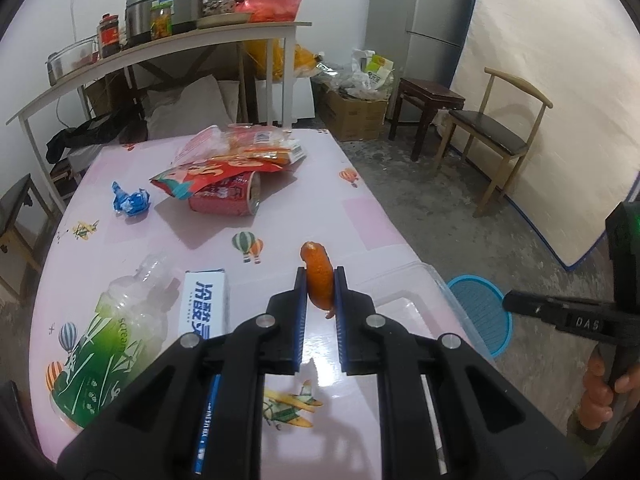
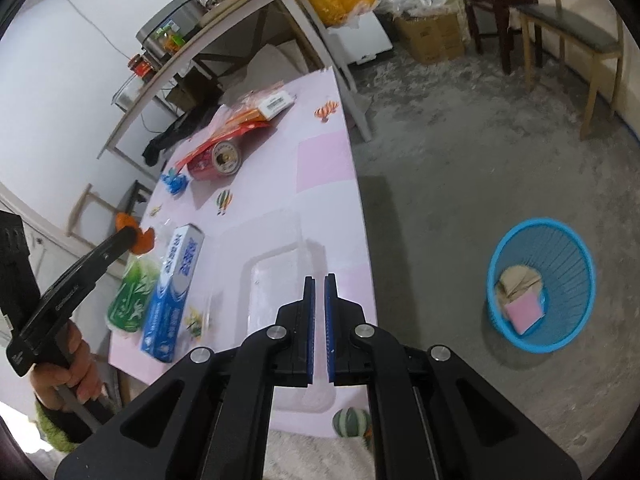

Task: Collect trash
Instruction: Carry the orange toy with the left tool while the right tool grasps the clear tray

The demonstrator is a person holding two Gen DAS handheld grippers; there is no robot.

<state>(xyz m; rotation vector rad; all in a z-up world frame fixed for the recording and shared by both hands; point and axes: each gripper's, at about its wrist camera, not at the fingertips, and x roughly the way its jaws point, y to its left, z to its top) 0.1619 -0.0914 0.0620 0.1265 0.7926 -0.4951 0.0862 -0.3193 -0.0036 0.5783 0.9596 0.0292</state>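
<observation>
My left gripper (image 1: 321, 276) is shut on a piece of orange peel (image 1: 318, 276), held above the pink table (image 1: 360, 216); from the right wrist view the peel (image 2: 145, 242) shows at the tip of the left gripper (image 2: 132, 236). My right gripper (image 2: 319, 280) is shut with nothing between its pads, over a clear plastic tray (image 2: 276, 276) at the table's near edge. A blue waste basket (image 2: 541, 288) stands on the floor to the right, with paper scraps and a pink sheet inside. On the table lie a red can (image 1: 224, 198), snack wrappers (image 1: 240, 152), a blue wrapper (image 1: 130, 200), a green-labelled bottle (image 1: 116, 344) and a blue-and-white box (image 1: 206, 304).
A side table (image 1: 160, 48) with a cooker, jars and a red bag stands behind. A cardboard box (image 1: 354, 110), a dark stool (image 1: 430, 108) and a wooden chair (image 1: 492, 136) line the far wall. A person's hand (image 2: 68, 364) grips the left tool. Bare concrete floor lies right of the table.
</observation>
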